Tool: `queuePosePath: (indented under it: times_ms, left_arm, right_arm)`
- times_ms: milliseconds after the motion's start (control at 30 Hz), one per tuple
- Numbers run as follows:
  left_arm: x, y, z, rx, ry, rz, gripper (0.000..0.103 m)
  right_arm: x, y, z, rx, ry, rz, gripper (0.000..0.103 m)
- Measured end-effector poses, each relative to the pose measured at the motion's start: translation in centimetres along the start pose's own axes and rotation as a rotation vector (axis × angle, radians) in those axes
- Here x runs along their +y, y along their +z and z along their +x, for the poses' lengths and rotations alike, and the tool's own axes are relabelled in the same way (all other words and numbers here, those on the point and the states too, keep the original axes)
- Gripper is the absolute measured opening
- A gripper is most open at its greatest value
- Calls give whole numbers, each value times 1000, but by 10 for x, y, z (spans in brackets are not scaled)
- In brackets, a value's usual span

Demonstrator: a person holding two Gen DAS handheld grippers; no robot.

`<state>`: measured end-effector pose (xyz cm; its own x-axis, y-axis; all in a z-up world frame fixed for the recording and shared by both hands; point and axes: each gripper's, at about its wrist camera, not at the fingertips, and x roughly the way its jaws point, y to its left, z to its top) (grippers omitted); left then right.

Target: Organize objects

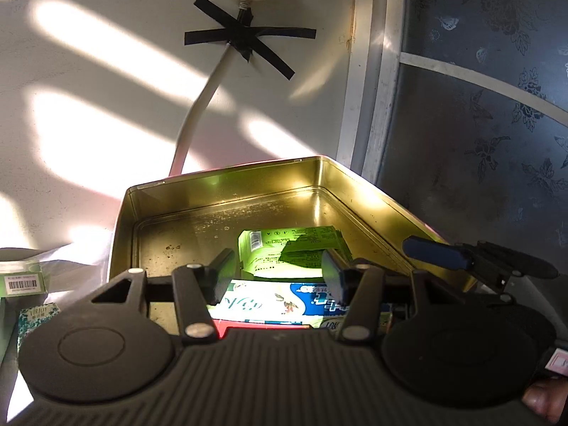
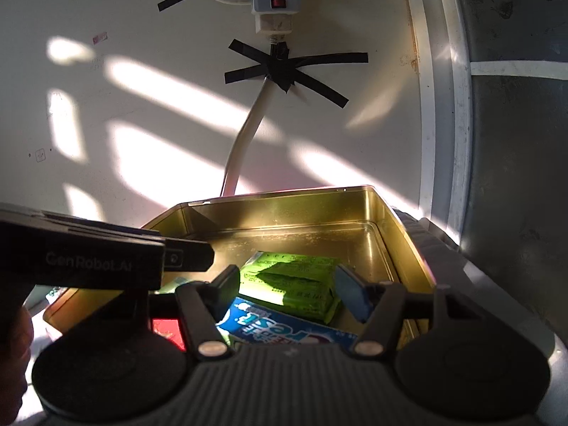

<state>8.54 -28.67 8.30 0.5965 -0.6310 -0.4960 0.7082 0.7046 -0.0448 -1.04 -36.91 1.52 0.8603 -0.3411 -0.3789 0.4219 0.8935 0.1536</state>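
A gold metal tin (image 1: 227,191) (image 2: 277,206) stands open against the wall. Inside lie a green box (image 1: 284,248) (image 2: 294,284), a blue and white toothpaste box (image 1: 284,301) (image 2: 284,323) and something red (image 1: 262,328) (image 2: 167,330). My left gripper (image 1: 278,266) is open and empty, low over the near end of the tin. My right gripper (image 2: 289,284) is open and empty, its fingers either side of the green box but apart from it. The right gripper's fingertips (image 1: 436,250) show over the tin's right rim. The left gripper body (image 2: 106,262) crosses the right wrist view.
A white cable (image 1: 198,106) taped with black tape runs down the wall behind the tin from a power strip (image 2: 273,7). Green boxes (image 1: 25,280) and a small patterned box (image 1: 37,314) lie left of the tin. A dark flowered panel (image 1: 479,106) stands at right.
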Motion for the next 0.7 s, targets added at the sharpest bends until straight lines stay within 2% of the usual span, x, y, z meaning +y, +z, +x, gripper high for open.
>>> queuePosePath:
  times_ms: [167,233,333,400,567,700]
  left_arm:
    - [23,-18,-54,-25,81,-25,60]
    - [31,-28,-68,-27,136,-16,60]
    - [50,-50,-82,-3,247,-4,61]
    - [66,-65,-87,30,288,-32,61]
    - [103,-99,-97,102,349,-137,61]
    - [119,-119,-106,125,399,-165,61]
  right_arm:
    - [18,-12,-44,-97,29,59,64]
    - [29,-19,-58,-111,50,67,64]
    - [47,-30,-70,-93,101,68,64]
    - [61,-36,-73,-61,140,52,64]
    - [103,-46,-71,14,216,-35,64]
    - [128,-51,-71,53,270,-94,64]
